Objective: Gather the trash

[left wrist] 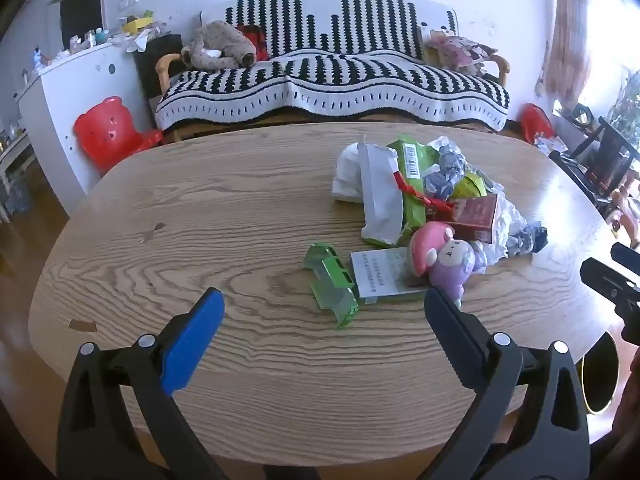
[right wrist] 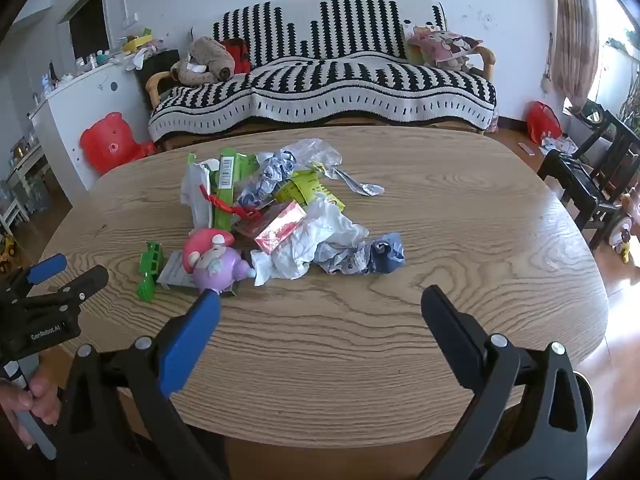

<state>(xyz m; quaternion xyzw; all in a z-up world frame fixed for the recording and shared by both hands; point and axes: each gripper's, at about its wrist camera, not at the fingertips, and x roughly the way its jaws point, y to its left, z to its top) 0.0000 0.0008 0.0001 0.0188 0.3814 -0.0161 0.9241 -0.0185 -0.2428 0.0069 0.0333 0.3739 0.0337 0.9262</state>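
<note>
Left gripper (left wrist: 324,308): jaws spread wide, nothing between them, hovering over the near part of the wooden table (left wrist: 200,208); it also shows at the left edge of the right wrist view, a hand (right wrist: 28,396) on its handle.
Right gripper (right wrist: 320,304): jaws spread wide and empty, over bare wood at the near edge.
Trash pile (right wrist: 288,216): mid-table, beyond both grippers; crumpled white paper (right wrist: 320,240), a green wrapper with a barcode (left wrist: 412,172), a red packet (right wrist: 280,226), a blue-and-white crumpled wrapper (right wrist: 360,256).
Nearest pieces: a green plastic tray (left wrist: 332,284) and a flat printed card (left wrist: 380,276), just beyond the left gripper.
In the way: a pink-and-purple toy figure (left wrist: 444,258) lies on the card, touching the pile's near side.
Far: a striped sofa (left wrist: 332,72); a red bear stool (left wrist: 108,132) to its left.
</note>
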